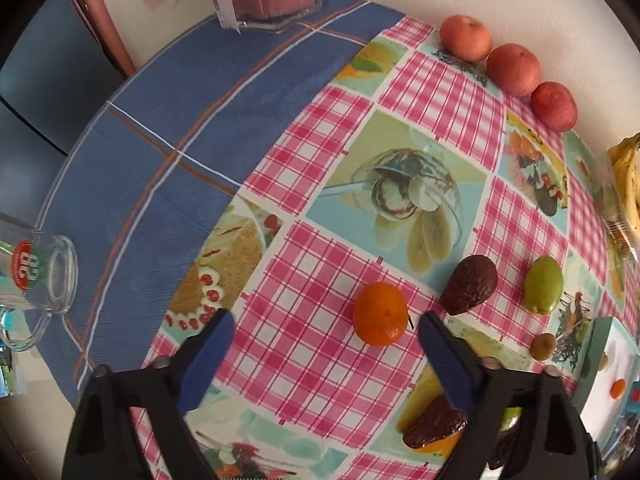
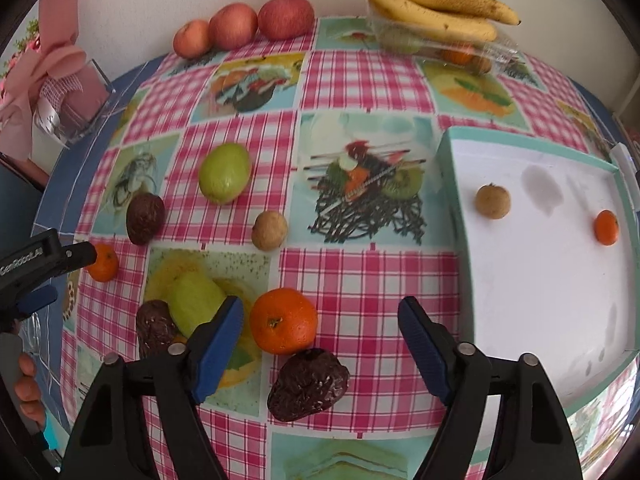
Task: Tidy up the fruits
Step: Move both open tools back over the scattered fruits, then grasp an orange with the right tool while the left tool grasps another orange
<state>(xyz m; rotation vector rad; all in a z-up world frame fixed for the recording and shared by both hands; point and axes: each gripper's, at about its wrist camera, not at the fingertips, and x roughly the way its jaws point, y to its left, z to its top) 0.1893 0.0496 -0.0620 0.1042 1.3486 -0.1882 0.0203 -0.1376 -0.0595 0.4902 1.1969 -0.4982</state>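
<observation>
Early going: only a small brown fruit point(image 2: 493, 201) and one mandarin point(image 2: 606, 227) are seen inside the white tray point(image 2: 532, 280), while left of the tray mandarins, avocados and green fruit are left scattered, both grippers point(image 1: 326, 332) point(image 2: 320, 320) held open and empty.

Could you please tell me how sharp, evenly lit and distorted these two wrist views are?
Left wrist view: soft daylight, strong fisheye bowing of the tablecloth, dark vignette corners, bananas smeared at the edge. Right wrist view: sharp centre, faint shadows under the tangerine, glare on the clear plastic tray.
</observation>
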